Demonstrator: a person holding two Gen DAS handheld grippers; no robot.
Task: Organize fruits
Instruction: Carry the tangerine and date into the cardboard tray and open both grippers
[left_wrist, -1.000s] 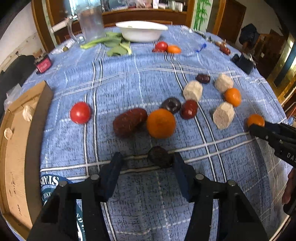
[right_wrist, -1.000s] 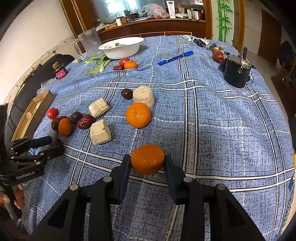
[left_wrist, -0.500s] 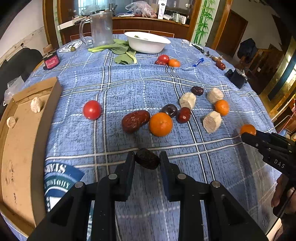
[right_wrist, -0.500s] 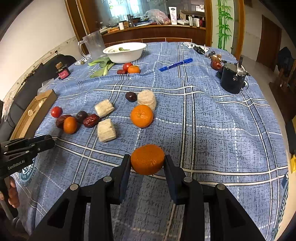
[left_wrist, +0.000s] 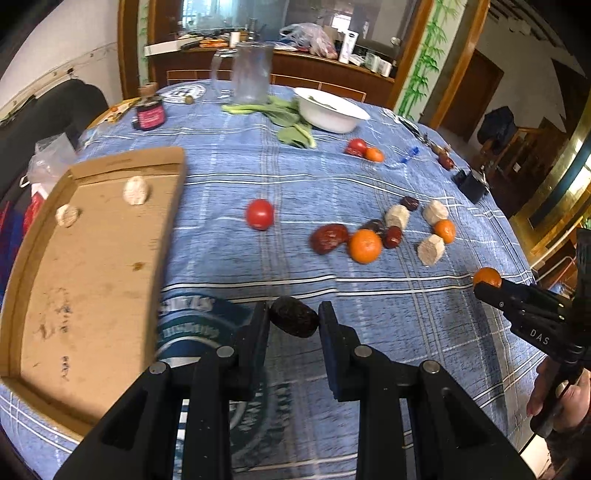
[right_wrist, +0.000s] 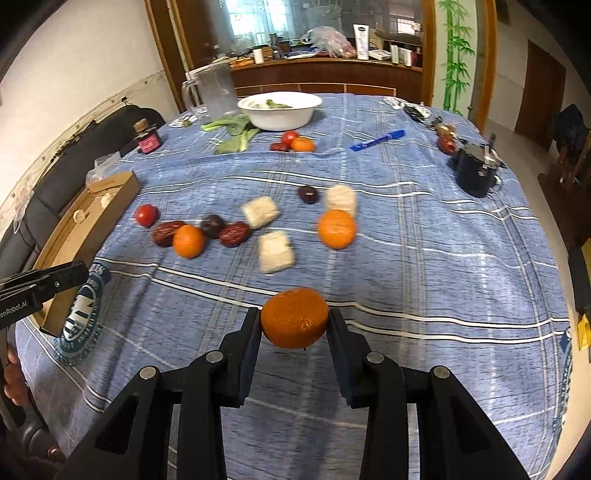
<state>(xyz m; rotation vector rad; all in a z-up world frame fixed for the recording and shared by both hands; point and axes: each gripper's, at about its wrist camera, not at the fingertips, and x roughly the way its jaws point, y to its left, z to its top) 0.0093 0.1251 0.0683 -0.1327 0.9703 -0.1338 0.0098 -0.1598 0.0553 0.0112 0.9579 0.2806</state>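
Right now the shallow brown cardboard tray (left_wrist: 92, 258) lies up and to the left of my left gripper (left_wrist: 293, 321), close by, its near right wall just beside the left finger in the left wrist view. That is the relation I judge the coming move to turn on: the left hand is much the nearer of my two to the tray, which holds two pale lumps at its far end and is otherwise bare.

My left gripper is nearly shut, its pads pressing on a small dark wrinkled date (left_wrist: 294, 321) whose long axis runs crosswise between the fingers, tilted slightly down to the right.

My right gripper (right_wrist: 294, 319) is closed partway on a round orange tangerine (right_wrist: 294, 318), both pads against its sides, held over the blue checked tablecloth (right_wrist: 424, 258), well apart from the tray. The remaining tangerines, red dates and a tomato sit loose in a cluster mid-table.
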